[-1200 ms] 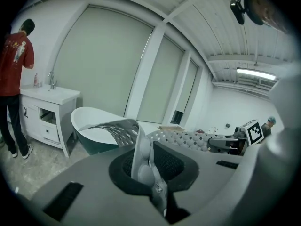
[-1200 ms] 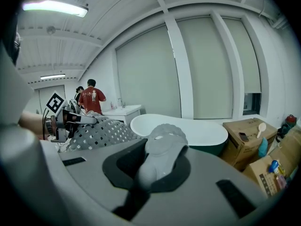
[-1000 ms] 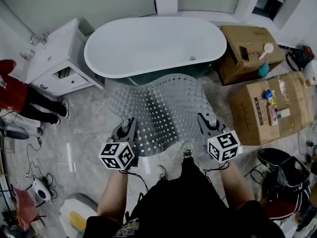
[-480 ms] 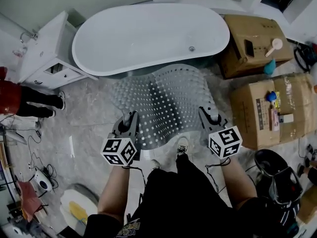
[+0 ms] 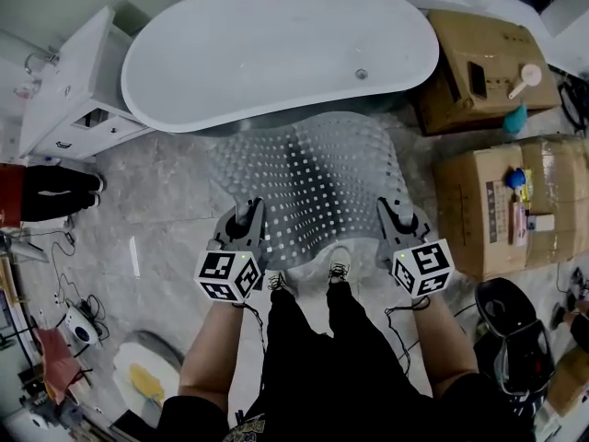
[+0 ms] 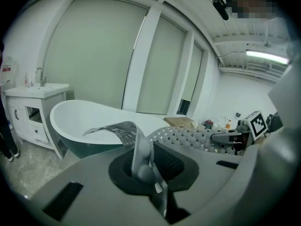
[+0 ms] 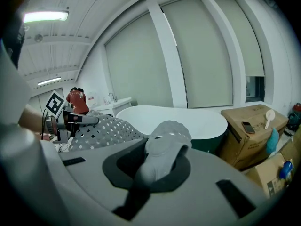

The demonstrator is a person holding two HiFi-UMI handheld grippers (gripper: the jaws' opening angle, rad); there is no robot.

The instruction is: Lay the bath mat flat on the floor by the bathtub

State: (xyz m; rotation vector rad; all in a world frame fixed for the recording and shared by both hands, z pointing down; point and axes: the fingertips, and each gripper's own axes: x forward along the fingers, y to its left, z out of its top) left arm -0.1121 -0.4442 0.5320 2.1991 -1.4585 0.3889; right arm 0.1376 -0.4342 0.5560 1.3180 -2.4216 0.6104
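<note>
A grey perforated rubber bath mat (image 5: 308, 187) hangs stretched between my two grippers, above the marble floor in front of the white bathtub (image 5: 276, 53). Its far edge droops toward the tub's base. My left gripper (image 5: 247, 224) is shut on the mat's near left corner, which stands pinched and folded between the jaws (image 6: 141, 157). My right gripper (image 5: 391, 219) is shut on the near right corner, bunched in its jaws (image 7: 162, 154). In the right gripper view the mat (image 7: 106, 128) bulges up at the left. The person's shoes (image 5: 339, 267) stand just under the mat's near edge.
A white vanity cabinet (image 5: 69, 86) stands left of the tub. Cardboard boxes (image 5: 502, 201) with small items are stacked at the right. A second person's legs (image 5: 51, 191) are at the far left. Cables and a small device (image 5: 74, 325) lie at lower left.
The view has shifted closer to the tub. Both grippers have carried the mat forward with it and it hangs a little lower. Both grips are unchanged.
</note>
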